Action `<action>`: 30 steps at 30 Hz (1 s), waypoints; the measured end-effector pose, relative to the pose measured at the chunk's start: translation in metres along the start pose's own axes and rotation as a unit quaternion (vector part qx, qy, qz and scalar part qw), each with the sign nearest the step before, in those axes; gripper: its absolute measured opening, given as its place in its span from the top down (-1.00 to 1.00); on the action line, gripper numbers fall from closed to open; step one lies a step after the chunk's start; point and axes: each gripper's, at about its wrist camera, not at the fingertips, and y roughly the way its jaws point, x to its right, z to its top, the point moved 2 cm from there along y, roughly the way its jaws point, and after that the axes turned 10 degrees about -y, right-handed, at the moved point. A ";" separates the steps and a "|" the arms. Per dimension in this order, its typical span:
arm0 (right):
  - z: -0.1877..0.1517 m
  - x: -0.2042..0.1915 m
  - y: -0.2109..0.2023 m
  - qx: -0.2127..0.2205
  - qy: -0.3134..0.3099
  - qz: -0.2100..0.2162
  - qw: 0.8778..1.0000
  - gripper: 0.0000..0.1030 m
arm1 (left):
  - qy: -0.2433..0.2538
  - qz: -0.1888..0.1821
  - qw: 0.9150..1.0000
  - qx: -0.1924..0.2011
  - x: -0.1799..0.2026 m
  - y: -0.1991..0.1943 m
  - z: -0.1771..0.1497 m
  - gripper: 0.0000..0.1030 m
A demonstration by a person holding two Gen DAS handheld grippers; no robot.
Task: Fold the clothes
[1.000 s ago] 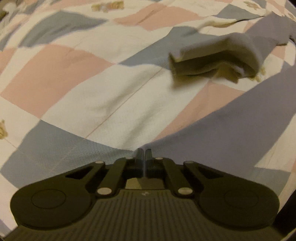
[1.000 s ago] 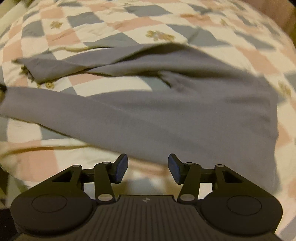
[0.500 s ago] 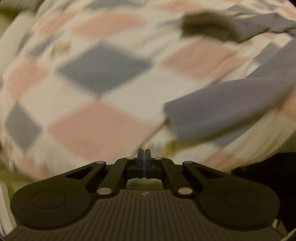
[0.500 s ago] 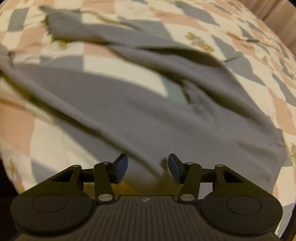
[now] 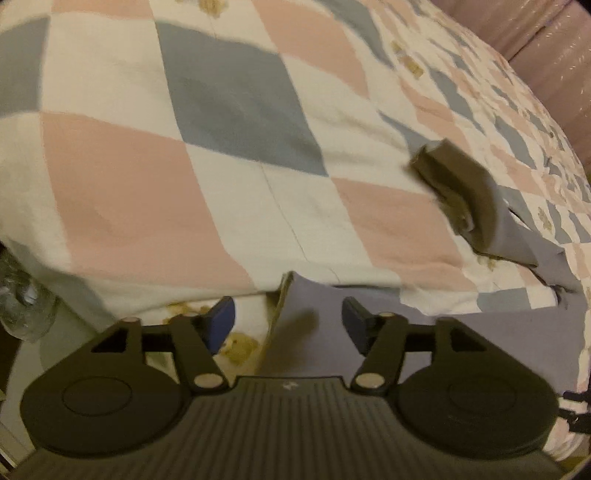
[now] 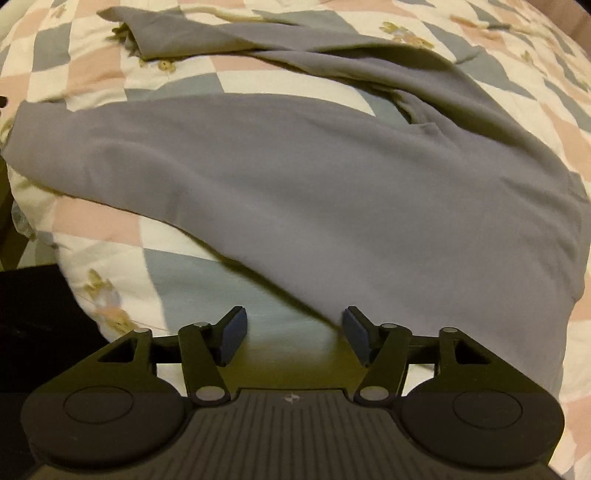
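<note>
The left gripper [image 5: 288, 325], whose jaws were pressed together on a fold of the garment [image 6: 332, 192] a second ago and were still shut half a second ago, now has them spread wide, and a corner of the grey cloth lies loose between the blue pads [image 5: 221, 325], touching neither as far as can be seen. Its view has swung from the open quilt [image 5: 155, 177] to the bed's near edge, where the quilt curves down and a clear bottle [image 5: 26, 306] shows at the lower left. One rolled sleeve end [image 5: 458, 192] lies further off to the right on the quilt, apart from the corner at the jaws. The right gripper [image 6: 293, 332] was open before and remains open, holding nothing; it has moved so that the garment's lower edge now runs diagonally down to just beside its right pad [image 6: 356, 334], while bare quilt lies between the fingers. The garment is spread over the checked quilt, its body wide across the middle of the right view and a sleeve [image 6: 192, 33] stretched toward the upper left. Both grippers sit low and near the bed's edge, pointing across the bed.
</note>
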 end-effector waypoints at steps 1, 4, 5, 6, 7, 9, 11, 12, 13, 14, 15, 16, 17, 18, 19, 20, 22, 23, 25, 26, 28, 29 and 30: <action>0.001 -0.003 -0.002 -0.002 0.005 0.000 1.000 -0.19 | -0.010 -0.014 1.000 -0.017 -0.003 0.009 0.005 -0.17; 0.005 -0.015 -0.005 -0.009 0.024 -0.002 1.000 -0.27 | -0.020 -0.031 0.998 -0.044 -0.010 0.034 0.014 0.04; 0.007 -0.018 -0.005 -0.012 0.032 -0.005 0.999 -0.27 | -0.022 -0.036 0.998 -0.052 -0.012 0.042 0.017 0.24; 0.009 -0.022 -0.004 -0.018 0.044 -0.009 0.999 -0.27 | -0.017 -0.040 0.997 -0.058 -0.013 0.049 0.019 0.83; 0.012 -0.026 -0.003 -0.020 0.061 -0.011 0.998 -0.27 | 0.006 -0.039 0.998 -0.058 -0.008 0.049 0.020 1.00; 0.019 -0.034 -0.001 -0.020 0.094 -0.012 0.995 -0.27 | 0.052 -0.038 0.996 -0.057 0.002 0.050 0.022 1.00; 0.028 -0.044 0.002 -0.015 0.125 -0.014 0.992 -0.27 | 0.098 -0.046 0.993 -0.039 0.016 0.038 0.027 1.00; 0.032 -0.048 0.003 -0.012 0.139 -0.017 0.990 -0.27 | 0.102 -0.065 0.993 -0.016 0.021 0.024 0.034 1.00; 0.036 -0.054 0.003 -0.009 0.153 -0.019 0.988 -0.26 | 0.106 -0.082 0.991 0.007 0.025 0.009 0.040 1.00; 0.039 -0.059 0.003 -0.005 0.166 -0.021 0.986 -0.26 | 0.111 -0.095 0.989 0.030 0.027 -0.006 0.045 1.00; 0.042 -0.064 0.003 0.000 0.177 -0.022 0.984 -0.26 | 0.121 -0.097 0.987 0.046 0.028 -0.017 0.050 1.00; 0.045 -0.069 0.004 0.005 0.187 -0.022 0.982 -0.26 | 0.133 -0.086 0.986 0.049 0.028 -0.018 0.053 0.99; 0.049 -0.074 0.004 0.008 0.198 -0.023 0.980 -0.26 | 0.133 -0.077 0.987 0.040 0.024 -0.010 0.056 0.99; 0.053 -0.079 0.006 0.010 0.208 -0.023 0.978 -0.26 | 0.132 -0.065 0.989 0.027 0.020 0.002 0.058 0.99; 0.055 -0.083 0.009 0.011 0.218 -0.021 0.976 -0.26 | 0.128 -0.047 0.991 0.002 0.015 0.020 0.060 0.99; 0.058 -0.088 0.012 0.010 0.228 -0.019 0.973 -0.26 | 0.131 -0.031 0.991 -0.011 0.014 0.035 0.061 0.99; 0.062 -0.096 0.014 0.007 0.236 -0.019 0.971 -0.26 | 0.121 -0.013 0.992 -0.037 0.011 0.055 0.064 0.82; 0.063 -0.101 0.013 0.008 0.239 -0.020 0.971 -0.26 | 0.110 -0.013 0.993 -0.047 0.008 0.060 0.066 0.72; 0.062 -0.107 0.008 0.012 0.248 -0.022 0.968 -0.26 | 0.082 -0.042 0.995 -0.036 0.000 0.048 0.070 0.45; 0.060 -0.110 0.005 0.013 0.253 -0.024 0.967 -0.26 | 0.077 -0.051 0.995 -0.035 -0.004 0.041 0.068 0.44; 0.054 -0.116 0.003 0.010 0.268 -0.026 0.963 -0.27 | 0.082 -0.068 0.992 -0.061 -0.012 0.034 0.057 0.44; 0.051 -0.118 0.002 0.009 0.275 -0.027 0.961 -0.28 | 0.087 -0.076 0.991 -0.075 -0.016 0.031 0.051 0.43; 0.049 -0.121 0.001 0.007 0.282 -0.027 0.959 -0.28 | 0.104 -0.078 0.988 -0.088 -0.016 0.029 0.041 0.43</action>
